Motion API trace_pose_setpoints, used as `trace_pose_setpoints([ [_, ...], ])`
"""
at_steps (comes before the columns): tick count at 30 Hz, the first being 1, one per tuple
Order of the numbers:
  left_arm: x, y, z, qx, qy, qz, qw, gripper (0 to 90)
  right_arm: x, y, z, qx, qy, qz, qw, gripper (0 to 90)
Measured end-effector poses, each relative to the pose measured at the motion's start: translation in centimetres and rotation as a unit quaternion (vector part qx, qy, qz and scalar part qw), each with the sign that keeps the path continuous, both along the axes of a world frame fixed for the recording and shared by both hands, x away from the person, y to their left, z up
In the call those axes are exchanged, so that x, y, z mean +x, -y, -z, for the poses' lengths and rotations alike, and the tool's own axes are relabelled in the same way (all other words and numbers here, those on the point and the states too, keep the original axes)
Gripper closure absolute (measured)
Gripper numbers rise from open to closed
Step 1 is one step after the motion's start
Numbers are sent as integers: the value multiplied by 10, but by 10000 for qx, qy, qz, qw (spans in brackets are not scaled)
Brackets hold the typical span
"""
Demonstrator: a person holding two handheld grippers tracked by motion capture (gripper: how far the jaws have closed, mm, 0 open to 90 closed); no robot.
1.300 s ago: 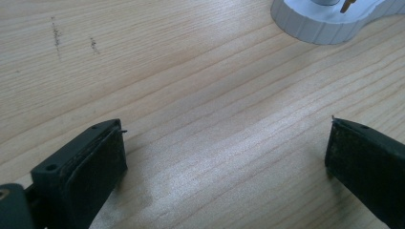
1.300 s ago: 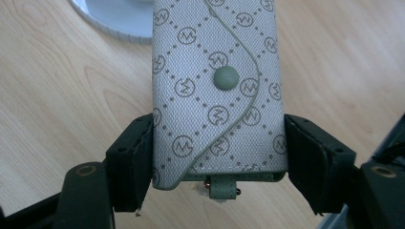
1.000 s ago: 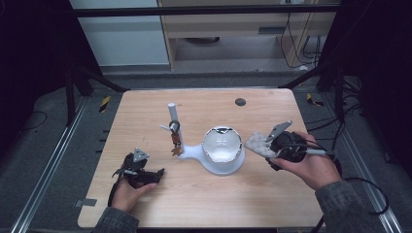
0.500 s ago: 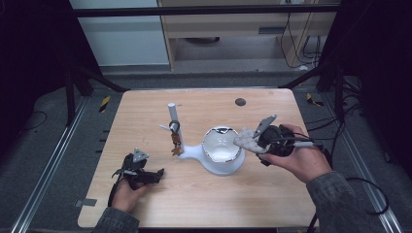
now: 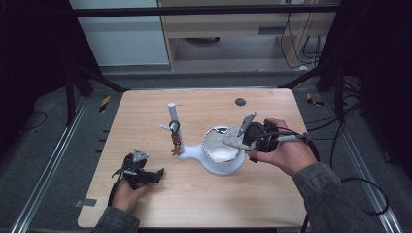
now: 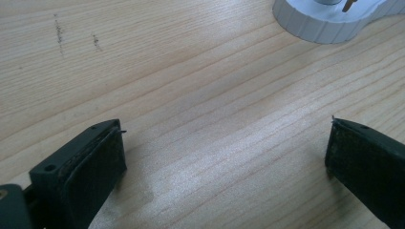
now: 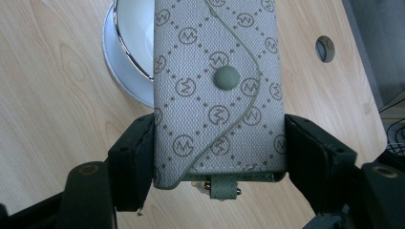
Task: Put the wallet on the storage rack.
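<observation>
Right gripper [image 7: 219, 152] clamps grey pouch [image 7: 217, 86], over white dish [image 5: 221, 150] rim.

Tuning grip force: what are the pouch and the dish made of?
Pouch: looks like woven fabric, matte grey, visible weave, printed monogram, snap button. Dish: likely glossy white ceramic or plastic; shiny rim, ribbed base. Table: light wood grain.

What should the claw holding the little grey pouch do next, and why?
Probably carry the grey monogram pouch a bit farther until it hangs over the middle of the white dish, then lower it. The right claw is shut on the pouch, which sits just above the dish's near rim, so letting go now might drop it on the edge.
</observation>
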State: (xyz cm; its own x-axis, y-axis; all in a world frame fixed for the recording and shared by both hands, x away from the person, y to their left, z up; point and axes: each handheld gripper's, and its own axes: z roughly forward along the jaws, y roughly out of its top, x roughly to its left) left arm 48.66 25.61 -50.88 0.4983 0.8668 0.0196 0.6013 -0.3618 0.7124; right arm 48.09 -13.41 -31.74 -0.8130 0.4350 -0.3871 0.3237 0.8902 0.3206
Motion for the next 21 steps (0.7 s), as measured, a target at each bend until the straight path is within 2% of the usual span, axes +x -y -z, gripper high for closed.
trace_pose_setpoints([
  [12,0,0,0,-3,-7,-5,10000,0,1,-17,2,-92,-63,-110,9999,307],
  [21,0,0,0,5,-2,0,10000,0,4,-28,4,-354,-107,-313,9988,307],
])
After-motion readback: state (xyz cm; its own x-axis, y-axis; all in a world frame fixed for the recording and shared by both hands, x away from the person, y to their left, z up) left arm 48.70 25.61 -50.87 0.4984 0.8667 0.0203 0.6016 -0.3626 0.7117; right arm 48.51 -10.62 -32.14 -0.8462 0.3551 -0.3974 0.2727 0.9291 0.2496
